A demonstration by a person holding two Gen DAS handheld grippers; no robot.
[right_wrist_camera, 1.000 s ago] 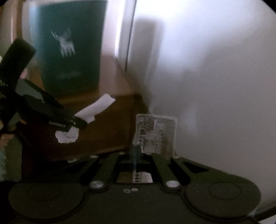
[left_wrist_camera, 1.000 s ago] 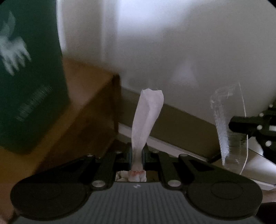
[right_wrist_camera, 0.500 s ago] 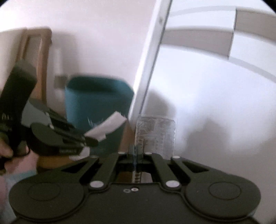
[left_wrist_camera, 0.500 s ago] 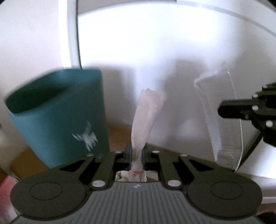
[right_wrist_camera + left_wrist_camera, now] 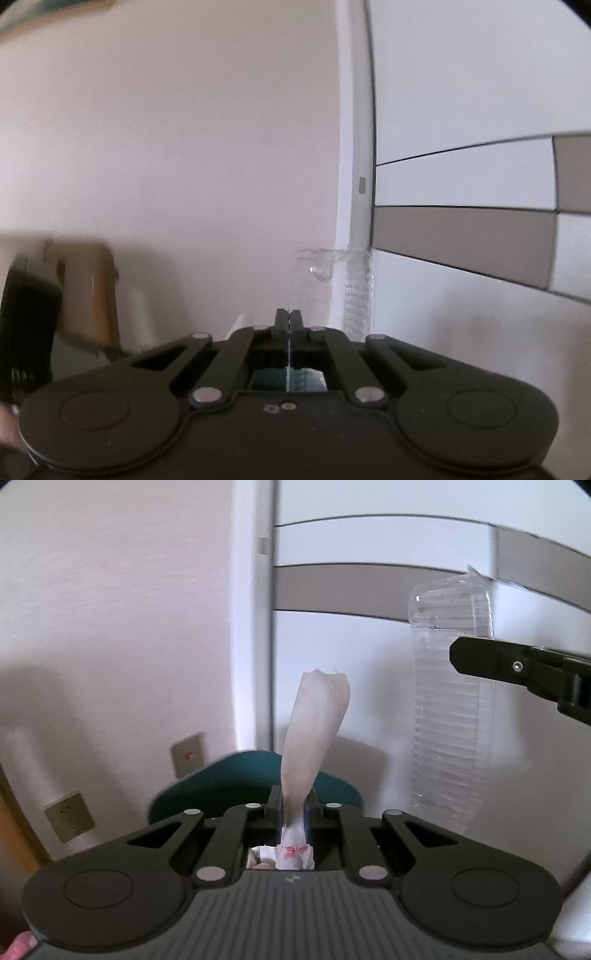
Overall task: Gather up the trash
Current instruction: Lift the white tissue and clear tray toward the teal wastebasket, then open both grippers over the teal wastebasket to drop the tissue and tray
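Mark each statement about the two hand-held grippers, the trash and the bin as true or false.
1. The left hand-held gripper is shut on a white wrapper. True.
2. The right hand-held gripper is open and holds nothing. False: it is shut on a clear plastic tray.
3. A teal bin shows beyond the left hand-held gripper. True.
4. The wrapper lies inside the bin. False: it is held in the jaws, sticking upward.
5. The bin is red. False: it is teal.
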